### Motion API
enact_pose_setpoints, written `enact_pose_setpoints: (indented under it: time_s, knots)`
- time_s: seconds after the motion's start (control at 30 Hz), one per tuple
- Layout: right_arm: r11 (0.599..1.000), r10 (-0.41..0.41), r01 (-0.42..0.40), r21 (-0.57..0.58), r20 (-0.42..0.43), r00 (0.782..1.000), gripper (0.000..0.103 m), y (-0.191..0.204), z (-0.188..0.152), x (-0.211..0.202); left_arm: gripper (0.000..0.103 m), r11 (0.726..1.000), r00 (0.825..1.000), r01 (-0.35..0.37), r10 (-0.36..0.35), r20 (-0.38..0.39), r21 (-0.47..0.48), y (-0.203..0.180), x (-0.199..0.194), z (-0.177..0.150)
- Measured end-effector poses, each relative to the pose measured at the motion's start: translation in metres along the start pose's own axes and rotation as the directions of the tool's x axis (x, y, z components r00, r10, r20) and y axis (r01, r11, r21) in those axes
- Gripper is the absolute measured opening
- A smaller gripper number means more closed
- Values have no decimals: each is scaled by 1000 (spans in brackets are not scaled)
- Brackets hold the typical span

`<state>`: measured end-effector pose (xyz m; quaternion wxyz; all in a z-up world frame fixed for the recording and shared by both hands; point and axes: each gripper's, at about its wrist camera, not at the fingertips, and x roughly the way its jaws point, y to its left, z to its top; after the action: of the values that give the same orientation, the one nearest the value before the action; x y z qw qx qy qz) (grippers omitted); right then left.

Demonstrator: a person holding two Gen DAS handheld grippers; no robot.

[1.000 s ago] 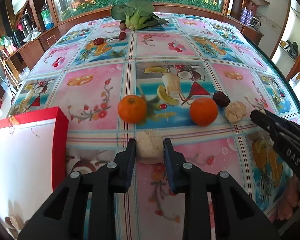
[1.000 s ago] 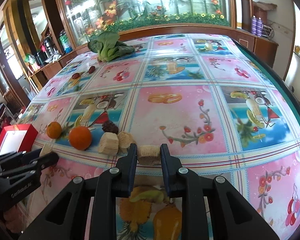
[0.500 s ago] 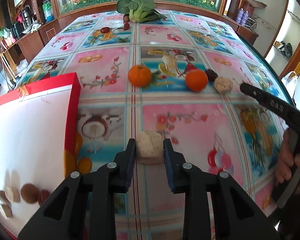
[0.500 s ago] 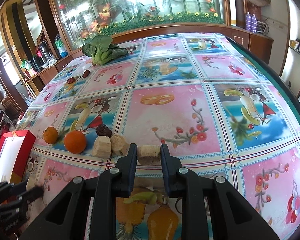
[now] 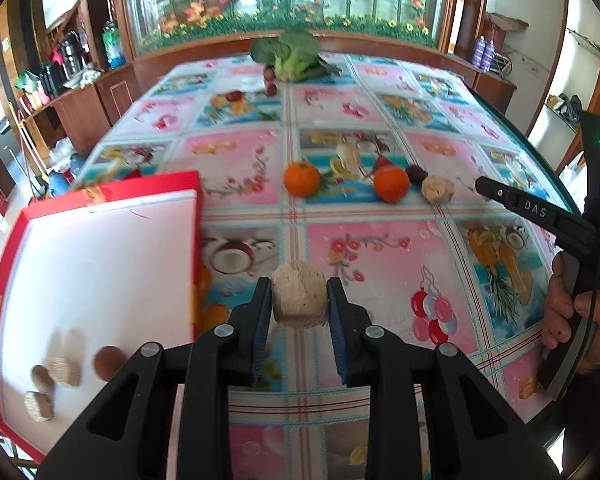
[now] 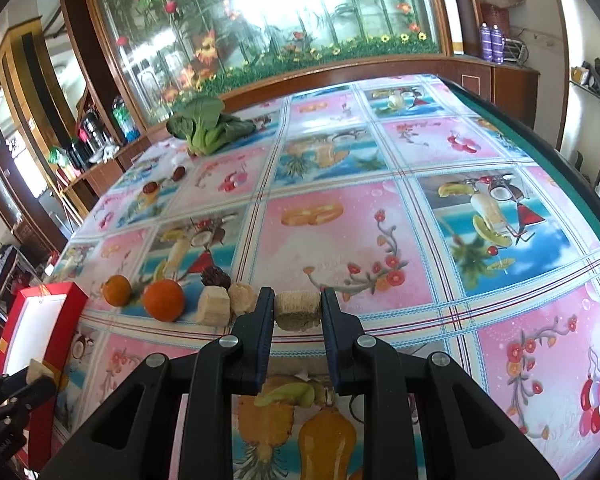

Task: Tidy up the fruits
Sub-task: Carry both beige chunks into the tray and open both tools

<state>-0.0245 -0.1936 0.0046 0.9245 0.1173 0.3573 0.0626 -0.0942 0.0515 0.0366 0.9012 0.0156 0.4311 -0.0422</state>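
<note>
My left gripper point(image 5: 299, 300) is shut on a pale beige chunk point(image 5: 299, 298) and holds it above the tablecloth, just right of the red box point(image 5: 92, 276), which has a white inside and several small pieces point(image 5: 64, 372) in its near corner. My right gripper point(image 6: 297, 312) is shut on another beige chunk point(image 6: 298, 310), low over the cloth. Left of it lie two more beige chunks point(image 6: 214, 306), a dark date point(image 6: 215, 277) and two oranges point(image 6: 164, 300). The oranges also show in the left wrist view point(image 5: 391, 184).
A bok choy point(image 6: 206, 126) and a few red dates point(image 6: 150, 188) lie at the table's far end. The table edge point(image 6: 560, 160) runs along the right. Cabinets and a glass planter wall stand behind.
My left gripper has lifted its beige chunk off the cloth and drawn back toward the red box. My right gripper has stayed shut on its chunk, nearly still.
</note>
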Motion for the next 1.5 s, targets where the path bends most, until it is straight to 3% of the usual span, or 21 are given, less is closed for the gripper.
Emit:
enact_pose_setpoints:
  time_s: [0.2, 0.37, 0.67, 1.0, 1.5]
  knots:
    - [1000, 16, -16, -8, 32, 999, 22, 16, -6, -10, 29, 999, 998, -24, 25, 52, -24, 16, -20, 1]
    - [995, 100, -100, 17, 23, 995, 22, 41, -8, -14, 30, 998, 995, -43, 48, 85, -51, 35, -35, -1]
    - [961, 225, -224, -162, -14, 974, 22, 137, -18, -19, 30, 987, 985, -104, 119, 124, -122, 74, -53, -9]
    - [891, 316, -331, -310, -99, 943, 22, 217, -46, -17, 30, 960, 974, -172, 199, 108, -219, 122, -58, -23]
    - [831, 363, -414, -371, -204, 909, 22, 256, -82, -13, 30, 906, 957, -275, 291, 1, -322, 179, -54, -70]
